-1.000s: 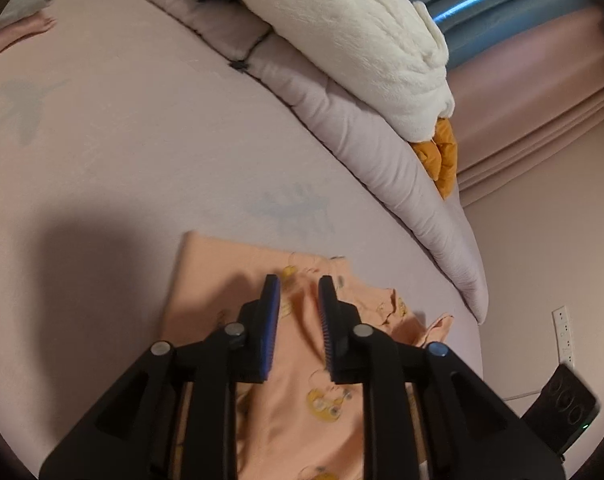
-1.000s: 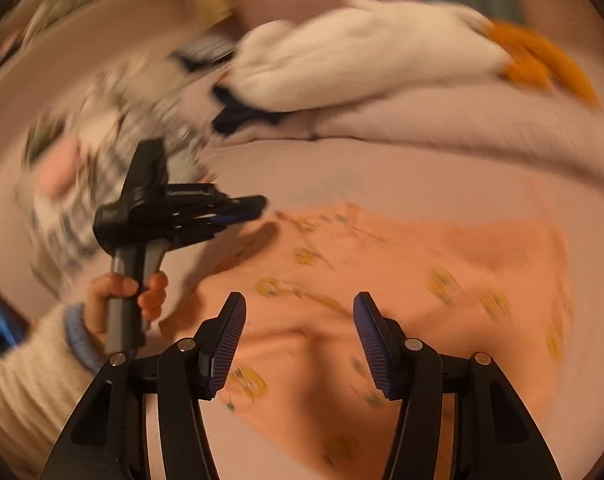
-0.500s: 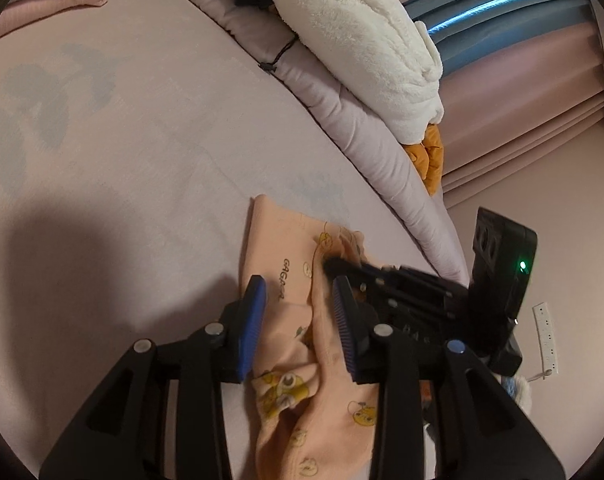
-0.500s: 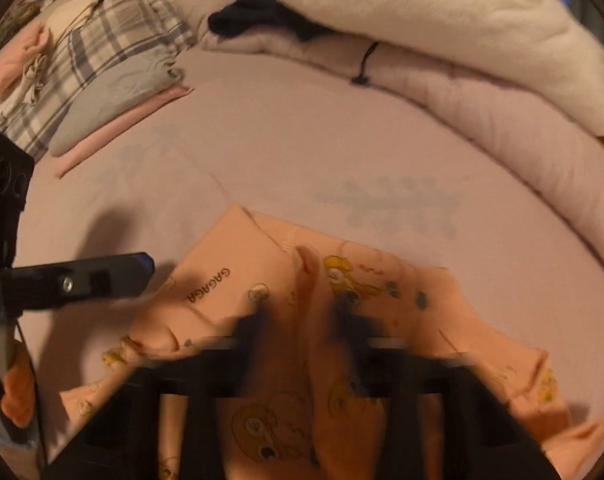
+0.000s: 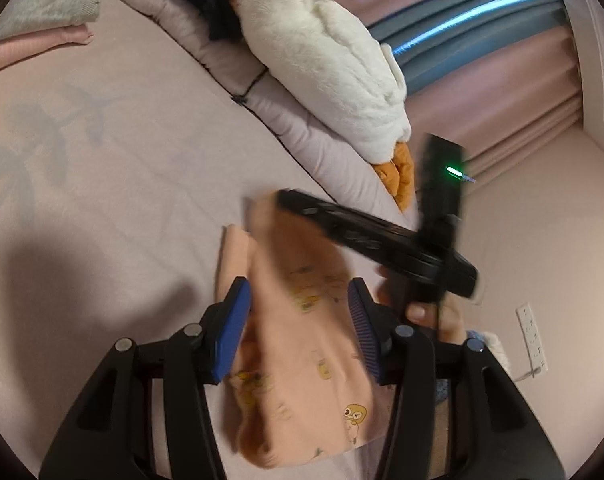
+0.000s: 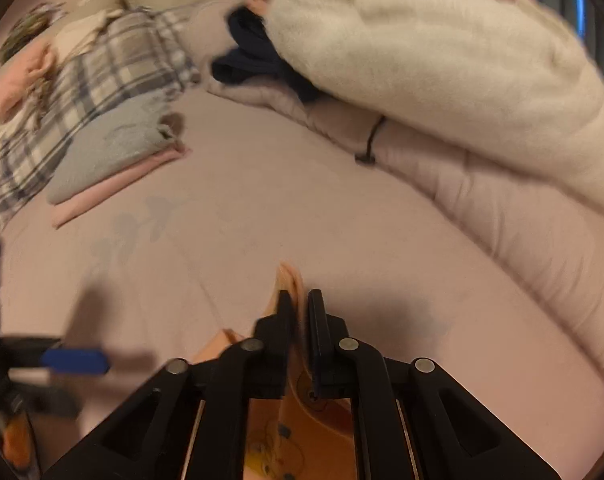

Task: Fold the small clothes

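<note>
A small peach garment (image 5: 302, 344) with yellow cartoon prints lies on the pink bed sheet (image 5: 121, 200). My left gripper (image 5: 299, 304) is open, its fingers on either side of the cloth. My right gripper (image 6: 299, 300) is shut on a fold of the peach garment (image 6: 289, 280) and lifts it off the sheet. In the left wrist view the right gripper (image 5: 285, 200) holds the garment's far edge raised above the lower layer. The left gripper's blue pad (image 6: 75, 360) shows at the left of the right wrist view.
A white plush blanket (image 5: 322, 52) lies on a rolled pink duvet (image 5: 314, 140) along the far side. Folded clothes, grey and pink (image 6: 113, 160), and a plaid piece (image 6: 93, 80) are stacked at the far left. A wall socket (image 5: 532, 336) is at right.
My left gripper has opened wider. My right gripper has closed on the garment's edge and lifted it up and over, away from the sheet.
</note>
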Demonstrator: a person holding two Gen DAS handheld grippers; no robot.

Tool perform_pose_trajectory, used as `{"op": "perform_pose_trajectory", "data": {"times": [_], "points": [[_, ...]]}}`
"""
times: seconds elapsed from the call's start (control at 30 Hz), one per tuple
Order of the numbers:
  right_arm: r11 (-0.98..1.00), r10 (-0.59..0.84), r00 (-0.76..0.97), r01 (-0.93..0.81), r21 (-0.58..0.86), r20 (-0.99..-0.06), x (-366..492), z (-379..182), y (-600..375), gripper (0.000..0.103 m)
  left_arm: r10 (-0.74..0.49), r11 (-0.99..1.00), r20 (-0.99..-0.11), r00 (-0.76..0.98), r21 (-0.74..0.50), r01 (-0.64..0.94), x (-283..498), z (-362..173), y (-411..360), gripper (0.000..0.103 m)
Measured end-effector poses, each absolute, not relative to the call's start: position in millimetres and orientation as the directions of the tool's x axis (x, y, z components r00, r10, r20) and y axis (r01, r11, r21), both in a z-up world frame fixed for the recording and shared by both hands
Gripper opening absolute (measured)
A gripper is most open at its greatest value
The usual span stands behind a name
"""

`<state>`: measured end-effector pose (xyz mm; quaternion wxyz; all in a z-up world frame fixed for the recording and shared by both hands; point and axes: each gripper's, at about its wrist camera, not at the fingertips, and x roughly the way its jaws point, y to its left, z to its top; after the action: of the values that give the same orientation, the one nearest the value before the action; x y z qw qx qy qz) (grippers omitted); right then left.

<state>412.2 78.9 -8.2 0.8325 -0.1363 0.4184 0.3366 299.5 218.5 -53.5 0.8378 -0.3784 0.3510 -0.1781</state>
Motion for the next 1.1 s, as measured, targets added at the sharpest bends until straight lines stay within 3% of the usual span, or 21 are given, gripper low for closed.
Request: {"op": "perform_pose_trajectory", "data": {"times": [0.03, 0.07, 0.27, 0.47, 0.53, 0.6, 0.7, 0.8, 0.97, 1.1], "points": [[0.751, 0.422, 0.42, -0.659, 0.049, -0.803, 412.7, -12.7, 78.8, 0.035, -0.566, 0.659, -0.461, 0.683, -0.751, 0.039, 299.5, -53.0, 214.7, 0.05], [0.762, 0.407, 0.433, -0.647, 0.037, -0.804, 409.2, -11.9, 73.5, 0.041, -0.571, 0.664, -0.466, 0.676, -0.746, 0.047, 300.0, -52.2, 211.1, 0.05], [0.859, 0.42, 0.598, -0.505, 0.086, -0.682, 385.0, 40.6, -27.5, 0.041, -0.605, 0.671, -0.472, 0.641, -0.735, 0.093, 301.4, -47.3, 186.5, 0.05], [0.853, 0.379, 0.515, -0.517, 0.073, -0.769, 336.7, 8.2, -88.6, 0.041, -0.669, 0.699, -0.549, 0.501, -0.695, 0.171, 299.0, -59.1, 142.3, 0.05], [0.885, 0.273, 0.495, -0.465, 0.014, -0.825, 336.3, -19.5, -110.0, 0.041, -0.646, 0.738, -0.607, 0.462, -0.652, 0.174, 288.2, -69.9, 135.2, 0.05], [0.935, 0.075, 0.518, -0.333, -0.12, -0.852, 346.1, -43.2, -138.3, 0.041, -0.602, 0.783, -0.677, 0.424, -0.605, 0.145, 274.1, -85.3, 135.0, 0.049], [0.982, 0.036, 0.558, -0.171, -0.073, -0.829, 354.5, -42.7, -186.1, 0.041, -0.619, 0.763, -0.675, 0.401, -0.638, 0.103, 255.8, -99.4, 150.5, 0.038], [0.991, -0.085, 0.571, -0.034, -0.127, -0.817, 351.4, -35.5, -216.2, 0.041, -0.62, 0.749, -0.666, 0.414, -0.659, 0.061, 242.4, -96.2, 167.8, 0.037], [0.987, 0.143, 0.652, -0.153, 0.056, -0.744, 299.0, 1.1, -225.4, 0.041, -0.61, 0.75, -0.632, 0.478, -0.655, 0.09, 231.8, -69.1, 168.2, 0.056], [0.937, 0.326, 0.622, -0.311, 0.157, -0.712, 257.6, 3.7, -204.7, 0.041, -0.606, 0.76, -0.611, 0.51, -0.633, 0.145, 246.1, -55.4, 140.9, 0.056]]}}
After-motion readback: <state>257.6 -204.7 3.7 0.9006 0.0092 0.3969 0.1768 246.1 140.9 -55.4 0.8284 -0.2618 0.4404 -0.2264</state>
